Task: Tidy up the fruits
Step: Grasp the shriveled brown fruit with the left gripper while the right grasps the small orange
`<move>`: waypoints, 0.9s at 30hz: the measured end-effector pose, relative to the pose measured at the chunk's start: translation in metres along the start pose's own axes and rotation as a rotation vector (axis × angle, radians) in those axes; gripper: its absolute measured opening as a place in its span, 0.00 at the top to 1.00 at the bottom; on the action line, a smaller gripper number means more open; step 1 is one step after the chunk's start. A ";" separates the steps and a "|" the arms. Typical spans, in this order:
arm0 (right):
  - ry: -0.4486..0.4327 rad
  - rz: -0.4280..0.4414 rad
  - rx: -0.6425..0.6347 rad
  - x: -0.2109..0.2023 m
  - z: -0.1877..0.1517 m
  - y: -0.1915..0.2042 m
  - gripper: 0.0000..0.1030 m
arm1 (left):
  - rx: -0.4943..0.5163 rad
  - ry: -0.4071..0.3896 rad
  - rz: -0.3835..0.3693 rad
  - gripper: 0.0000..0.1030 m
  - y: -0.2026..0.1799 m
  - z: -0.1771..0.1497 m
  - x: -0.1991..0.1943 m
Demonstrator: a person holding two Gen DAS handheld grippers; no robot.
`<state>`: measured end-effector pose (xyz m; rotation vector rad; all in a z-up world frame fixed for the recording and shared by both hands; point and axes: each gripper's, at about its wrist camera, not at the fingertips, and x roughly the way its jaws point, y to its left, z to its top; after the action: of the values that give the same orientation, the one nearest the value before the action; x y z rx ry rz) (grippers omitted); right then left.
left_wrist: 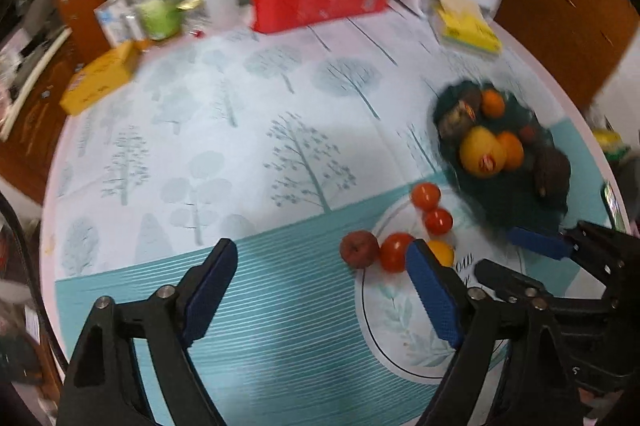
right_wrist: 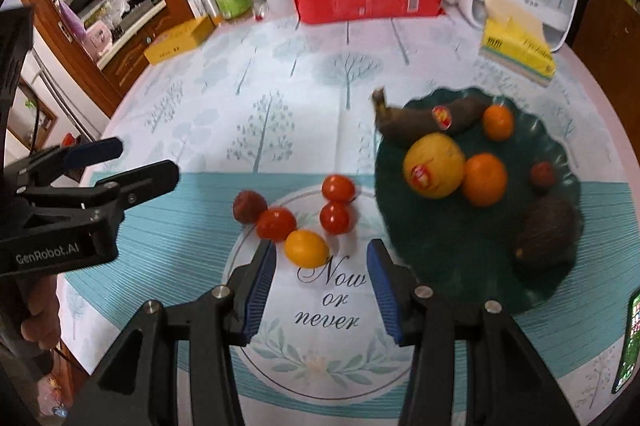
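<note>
Now, step: you line up your right gripper (right_wrist: 322,286), jaws apart, empty, just short of the yellow tomato (right_wrist: 306,248).
Left gripper (left_wrist: 320,302): jaws apart, empty.
Next: advance, close gently, carry to the green plate (right_wrist: 452,266).

Left finger pad (left_wrist: 434,300) is covering part of the yellow fruit (left_wrist: 443,252); motion blur is smearing the dark plate (left_wrist: 504,201), contents possibly fruit
</note>
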<state>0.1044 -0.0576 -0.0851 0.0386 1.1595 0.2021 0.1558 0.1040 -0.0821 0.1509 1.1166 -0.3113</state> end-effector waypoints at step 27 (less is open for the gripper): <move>0.093 0.054 -0.036 0.064 -0.005 0.007 0.65 | -0.051 0.139 -0.243 0.64 0.007 0.000 0.085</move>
<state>0.1235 -0.0400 -0.1439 0.0289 1.2480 0.2748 0.1922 0.0963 -0.1585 -0.0094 1.2827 -0.4936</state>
